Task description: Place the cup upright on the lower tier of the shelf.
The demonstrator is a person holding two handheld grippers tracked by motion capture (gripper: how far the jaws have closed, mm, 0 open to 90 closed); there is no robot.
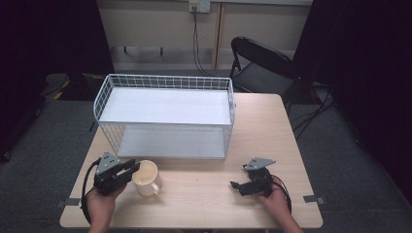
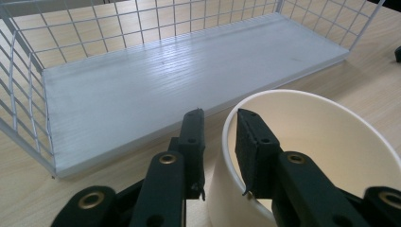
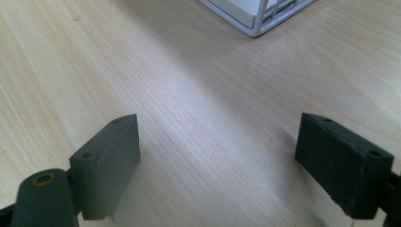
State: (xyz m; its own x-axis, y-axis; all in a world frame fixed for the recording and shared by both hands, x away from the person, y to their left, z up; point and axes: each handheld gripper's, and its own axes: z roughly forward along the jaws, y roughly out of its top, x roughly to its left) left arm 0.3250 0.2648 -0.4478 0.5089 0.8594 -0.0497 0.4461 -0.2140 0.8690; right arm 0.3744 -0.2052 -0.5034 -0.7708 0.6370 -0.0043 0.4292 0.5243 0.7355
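A cream mug (image 1: 145, 177) with a handle stands upright on the wooden table (image 1: 209, 199), near its front left. My left gripper (image 1: 134, 168) straddles the mug's left wall. In the left gripper view one jaw is inside the mug (image 2: 326, 137) and the other outside, left gripper (image 2: 220, 119), with a thin gap still showing at the rim. My right gripper (image 1: 236, 186) rests near the front right of the table. Its jaws stand wide apart over bare wood, right gripper (image 3: 218, 124).
A white wire rack (image 1: 165, 82) with an upper and a lower white shelf (image 2: 165, 80) stands at the back middle of the table, just behind the mug. Behind the table is a black folding chair (image 1: 262, 63). Cables trail on the floor to the right.
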